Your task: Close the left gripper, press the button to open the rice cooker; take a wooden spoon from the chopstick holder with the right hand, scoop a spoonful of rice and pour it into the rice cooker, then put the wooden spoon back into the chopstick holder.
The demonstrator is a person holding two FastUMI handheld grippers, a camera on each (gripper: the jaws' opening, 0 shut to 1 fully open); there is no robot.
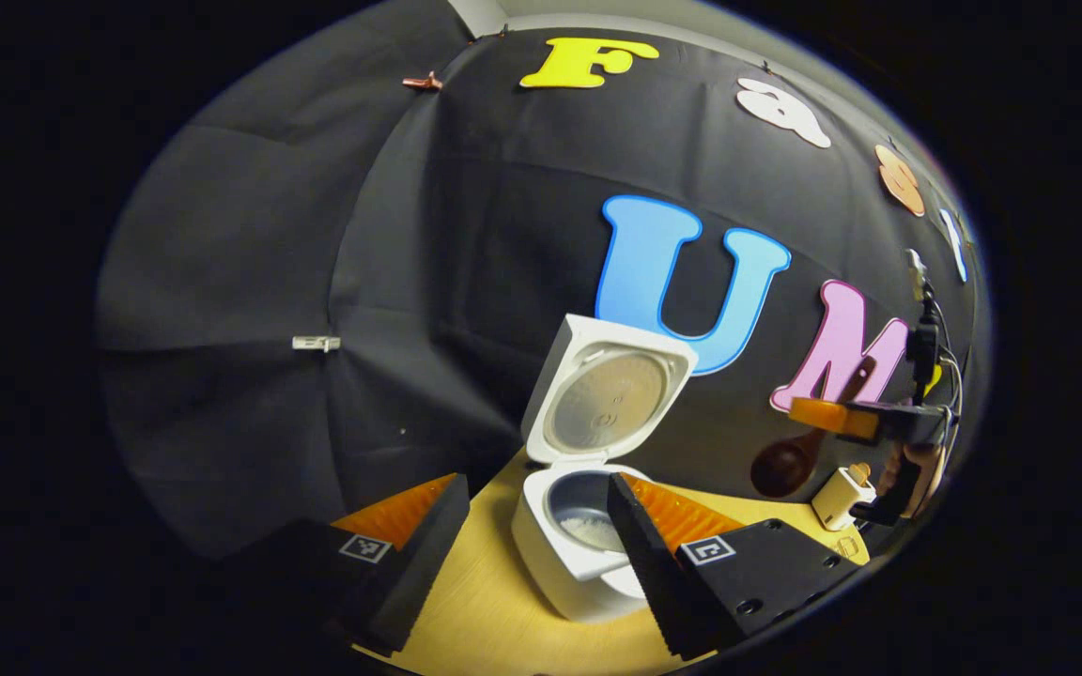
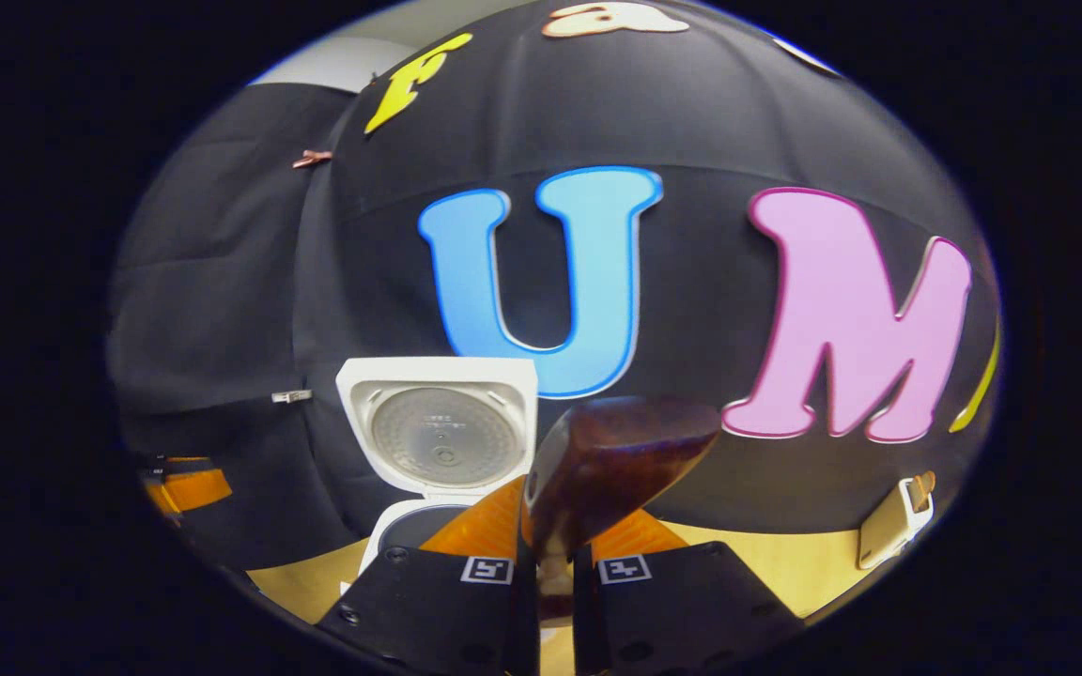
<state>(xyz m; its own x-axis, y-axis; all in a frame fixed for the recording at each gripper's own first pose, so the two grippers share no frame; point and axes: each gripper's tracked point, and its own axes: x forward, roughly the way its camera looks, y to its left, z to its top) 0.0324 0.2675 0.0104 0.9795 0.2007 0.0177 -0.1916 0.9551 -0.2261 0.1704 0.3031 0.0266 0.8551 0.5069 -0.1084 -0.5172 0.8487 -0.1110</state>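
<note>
The white rice cooker [image 1: 567, 573] stands on the wooden table with its lid [image 1: 607, 394] up, and some white rice [image 1: 588, 530] lies in its grey pot. My left gripper [image 1: 532, 563] is open just in front of it, one finger at each side of the cooker's front. To the right, my right gripper [image 1: 870, 422] holds the dark wooden spoon [image 1: 782, 463] in the air above the white chopstick holder [image 1: 842, 498]. In the right gripper view, the right gripper [image 2: 548, 573] is shut on the spoon's handle, the spoon's bowl [image 2: 616, 460] rising close ahead. The open cooker [image 2: 438, 437] is to its left.
The chopstick holder [image 2: 893, 521] sits at the right of the table [image 2: 766, 554] near the black cloth wall. My left gripper [image 2: 186, 488] shows at the far left edge. A hand [image 1: 921, 474] holds the right gripper.
</note>
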